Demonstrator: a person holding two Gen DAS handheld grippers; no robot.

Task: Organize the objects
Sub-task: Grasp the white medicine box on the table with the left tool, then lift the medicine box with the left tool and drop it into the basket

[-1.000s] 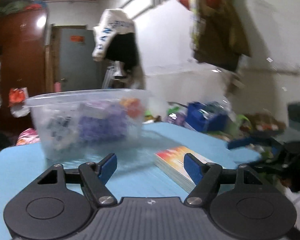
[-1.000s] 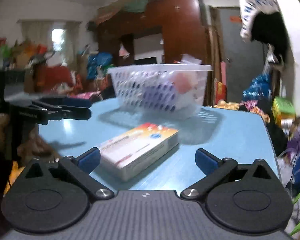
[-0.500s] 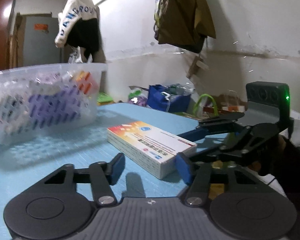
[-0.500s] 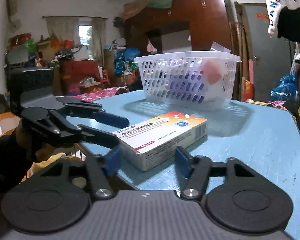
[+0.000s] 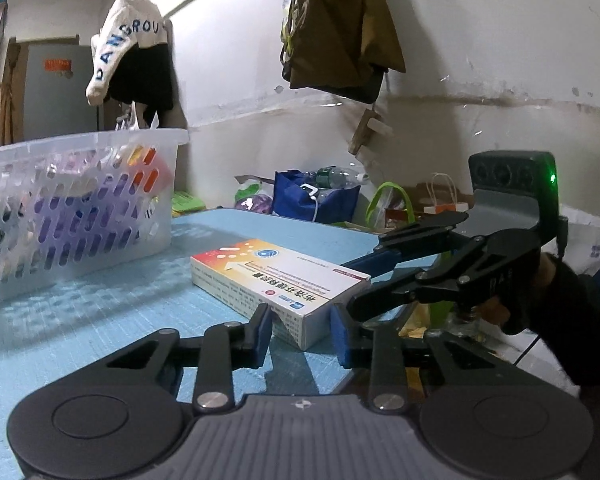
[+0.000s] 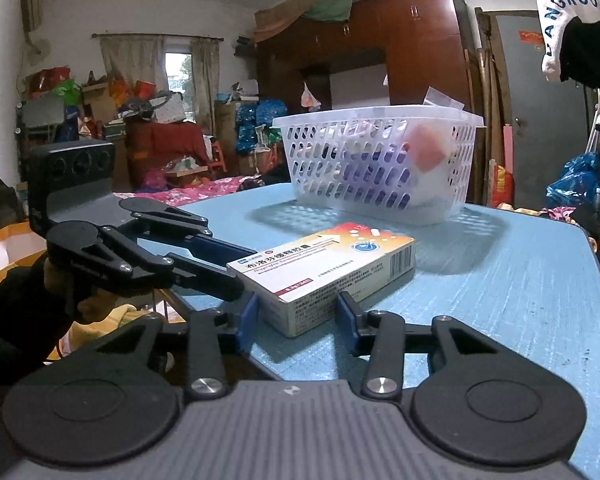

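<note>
Judging by the basket [image 6: 380, 168], which already holds several items, you are well along; the medicine box [image 6: 324, 268] lies flat on the blue table [image 6: 520, 300], near the basket. Your left gripper [image 5: 302, 330] and right gripper [image 6: 296, 316] each bracket a box corner, fingers apart, not clamped; gripping and basketing it remain.

The white perforated plastic basket [image 5: 72, 208] ran off the left wrist frame's left edge; its purple and orange contents [image 6: 384, 176] showed only dimly through the slotted walls.
</note>
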